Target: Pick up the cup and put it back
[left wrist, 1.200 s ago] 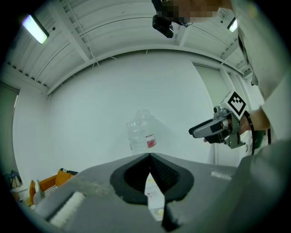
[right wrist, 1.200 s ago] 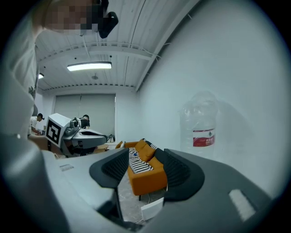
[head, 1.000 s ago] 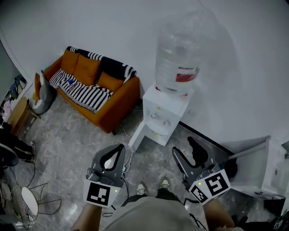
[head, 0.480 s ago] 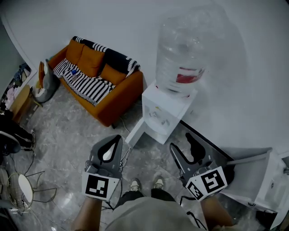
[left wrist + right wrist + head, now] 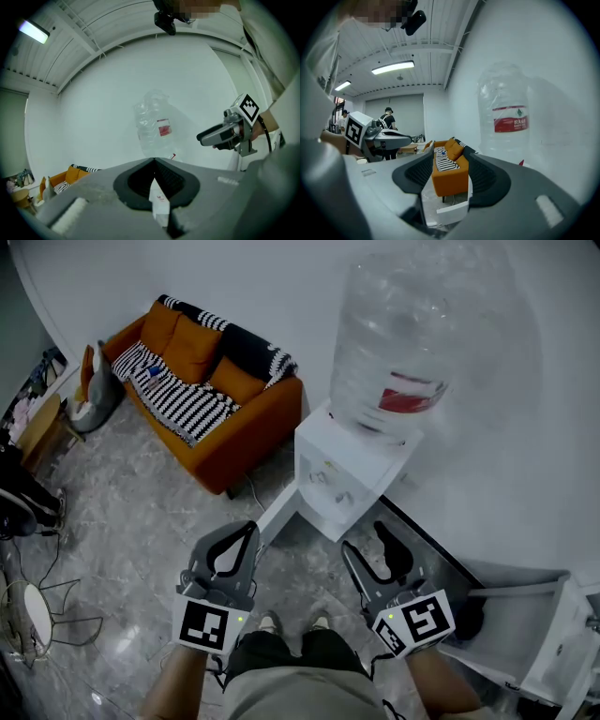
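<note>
Head view: standing on grey marble floor, facing white water dispenser with big clear bottle, red label, on top. Orange sofa with striped blanket against the wall, left of the dispenser. Left gripper low in front of the body, jaws closed tip to tip, nothing clamped; only the dispenser visible through the oval gap behind the tips. Right gripper alongside, well apart from the left, jaws partly spread, nothing between the pads, sofa in sight through the gap. Both aimed toward the dispenser, touching nothing. Place of cup: cannot tell, in no view. Second person standing far back in right gripper view
</note>
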`<state>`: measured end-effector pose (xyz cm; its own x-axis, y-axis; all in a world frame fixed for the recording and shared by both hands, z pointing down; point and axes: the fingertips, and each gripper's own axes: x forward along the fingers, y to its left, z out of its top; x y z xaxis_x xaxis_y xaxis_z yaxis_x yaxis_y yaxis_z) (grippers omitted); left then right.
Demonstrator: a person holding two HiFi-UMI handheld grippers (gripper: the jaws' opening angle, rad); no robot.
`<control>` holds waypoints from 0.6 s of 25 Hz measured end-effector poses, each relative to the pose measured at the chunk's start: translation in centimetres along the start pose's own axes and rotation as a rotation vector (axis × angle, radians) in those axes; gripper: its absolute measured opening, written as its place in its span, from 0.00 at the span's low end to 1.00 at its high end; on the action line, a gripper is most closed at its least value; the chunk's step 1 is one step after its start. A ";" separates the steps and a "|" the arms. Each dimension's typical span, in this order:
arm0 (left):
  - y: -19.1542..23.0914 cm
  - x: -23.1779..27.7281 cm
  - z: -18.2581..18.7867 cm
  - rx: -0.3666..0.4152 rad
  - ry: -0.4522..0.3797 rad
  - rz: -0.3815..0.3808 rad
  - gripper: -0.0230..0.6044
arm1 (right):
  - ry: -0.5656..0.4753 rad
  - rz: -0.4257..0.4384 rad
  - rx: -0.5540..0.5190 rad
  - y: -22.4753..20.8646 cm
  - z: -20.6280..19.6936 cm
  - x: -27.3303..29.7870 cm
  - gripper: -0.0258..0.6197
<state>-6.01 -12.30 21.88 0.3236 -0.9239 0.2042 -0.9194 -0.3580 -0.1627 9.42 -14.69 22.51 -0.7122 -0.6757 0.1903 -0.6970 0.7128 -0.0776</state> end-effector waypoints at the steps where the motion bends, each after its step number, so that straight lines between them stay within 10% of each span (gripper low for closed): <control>1: -0.1 0.4 -0.9 -0.005 -0.001 -0.002 0.04 | 0.004 0.000 0.002 -0.2 -1.1 0.4 0.42; 15: -1.5 6.8 -18.1 -0.007 -0.001 -0.071 0.04 | 0.061 -0.038 0.039 -2.6 -19.9 6.9 0.42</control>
<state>-6.45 -15.65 41.00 0.3878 -0.8964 0.2145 -0.8959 -0.4213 -0.1412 7.94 -17.46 43.49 -0.6794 -0.6888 0.2529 -0.7272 0.6780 -0.1073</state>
